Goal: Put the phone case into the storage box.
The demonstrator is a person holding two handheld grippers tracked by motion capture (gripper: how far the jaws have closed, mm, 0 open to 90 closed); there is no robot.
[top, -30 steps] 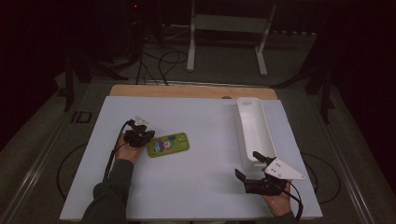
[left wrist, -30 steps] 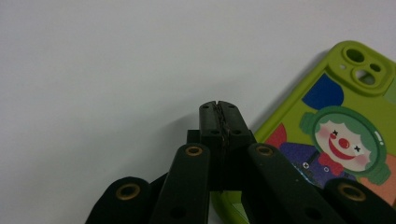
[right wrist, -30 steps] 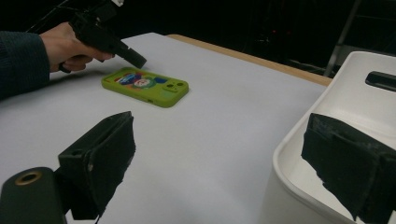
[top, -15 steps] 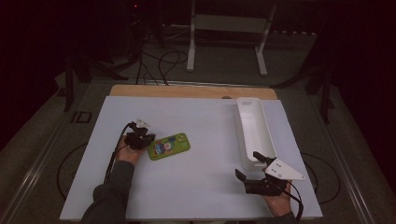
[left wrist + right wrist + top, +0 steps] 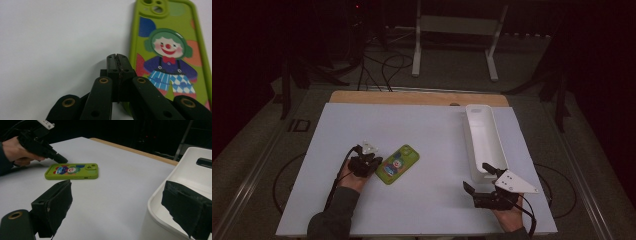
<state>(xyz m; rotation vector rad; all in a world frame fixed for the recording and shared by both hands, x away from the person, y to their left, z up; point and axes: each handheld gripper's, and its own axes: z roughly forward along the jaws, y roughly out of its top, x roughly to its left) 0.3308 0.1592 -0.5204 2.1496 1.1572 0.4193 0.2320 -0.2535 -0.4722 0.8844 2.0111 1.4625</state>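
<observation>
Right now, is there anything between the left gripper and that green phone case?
Nothing visible. The left gripper, jaws shut, sits right at the long edge of the green phone case, which lies flat on the white table. Whether they touch I cannot tell. The white tray stands well off to the side.

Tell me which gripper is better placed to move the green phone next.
Left. The left gripper is shut right beside the phone; the right gripper waits open near the white tray.
</observation>
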